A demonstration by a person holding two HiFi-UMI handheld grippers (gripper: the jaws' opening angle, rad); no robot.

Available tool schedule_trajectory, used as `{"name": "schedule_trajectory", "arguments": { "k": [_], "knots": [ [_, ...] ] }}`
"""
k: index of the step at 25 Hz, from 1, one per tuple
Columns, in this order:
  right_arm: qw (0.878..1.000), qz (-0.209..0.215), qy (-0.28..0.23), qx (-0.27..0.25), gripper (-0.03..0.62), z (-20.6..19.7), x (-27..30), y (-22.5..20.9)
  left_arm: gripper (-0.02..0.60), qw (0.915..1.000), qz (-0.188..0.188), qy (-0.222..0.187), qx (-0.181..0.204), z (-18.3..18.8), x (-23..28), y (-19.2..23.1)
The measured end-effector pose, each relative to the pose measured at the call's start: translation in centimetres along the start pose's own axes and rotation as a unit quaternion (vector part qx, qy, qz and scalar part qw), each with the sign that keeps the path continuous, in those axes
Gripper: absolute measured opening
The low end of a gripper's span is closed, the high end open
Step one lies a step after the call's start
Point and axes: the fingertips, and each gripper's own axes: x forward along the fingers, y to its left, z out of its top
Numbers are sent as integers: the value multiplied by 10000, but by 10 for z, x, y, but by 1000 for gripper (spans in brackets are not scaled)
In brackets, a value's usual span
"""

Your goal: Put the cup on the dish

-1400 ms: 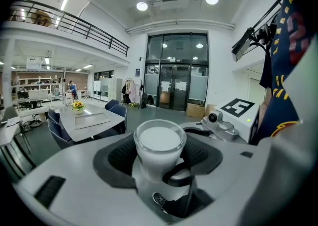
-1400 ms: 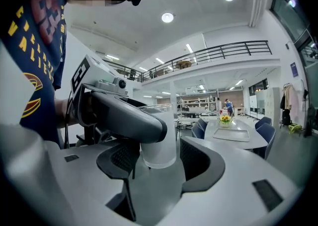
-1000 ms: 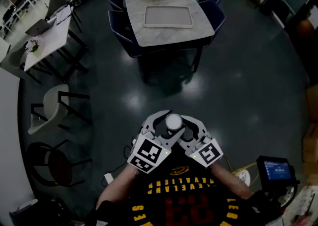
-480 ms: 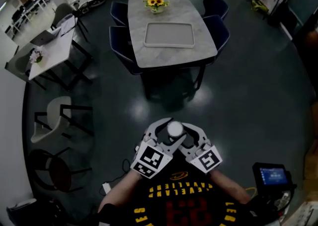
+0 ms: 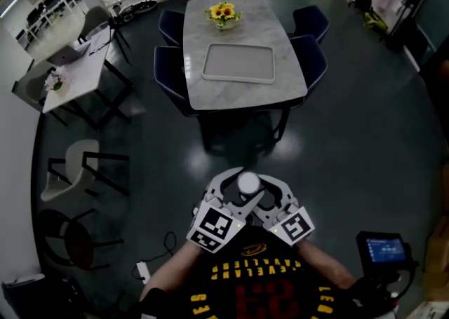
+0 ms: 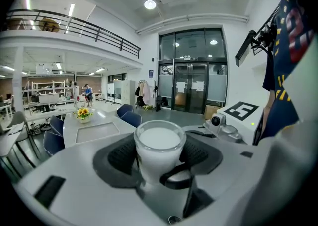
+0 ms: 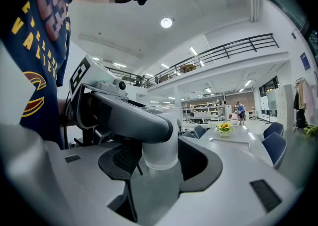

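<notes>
- Evidently the carrying step is in hand: the left gripper (image 5: pixel 235 186) and the right gripper (image 5: pixel 265 188) both clamp the one white cup (image 5: pixel 248 183). Their jaws stand wide only because the cup's body fills the gap, with the dark pads against its sides.
- The cup stands upright between the two pairs of jaws, directly in front of both grippers. It is held over the dark floor (image 5: pixel 351 135), with no worktop beneath it.
- Well ahead of the grippers stands a grey worktop (image 5: pixel 200 93). On it lies a pale rectangular tray (image 5: pixel 238 63), which I take to be the dish, with yellow flowers (image 5: pixel 223 12) beyond it.
- The placing step is not yet begun.
- The next move, as I judge it, is to bring the cup forward and level until it is over the tray. Then it should be lowered until its base rests there, and only then should both grippers open.
- Because two grippers share one cup, they should travel together, or the cup may tilt or slip.
</notes>
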Motion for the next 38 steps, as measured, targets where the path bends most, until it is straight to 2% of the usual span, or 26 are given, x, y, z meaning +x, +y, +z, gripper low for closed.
{"name": "schedule_trajectory", "arguments": {
  "k": [11,18,23,28,38],
  "knots": [
    [10000,40,72,6,233,-4,5,-37,268,10000,50,65,39,8,34,13],
    [9999,-90,66,-23,233,-2,14,-62,268,9998,-88,89,122,16,54,27],
    [9998,-157,105,97,233,-18,37,-113,268,9997,-158,146,87,14,102,62],
    [9995,-163,224,160,233,-11,56,-108,268,9996,-212,189,25,16,91,80],
    [9989,-206,384,192,233,-5,124,-163,268,9993,-320,162,-69,31,124,159]
  ]
}}
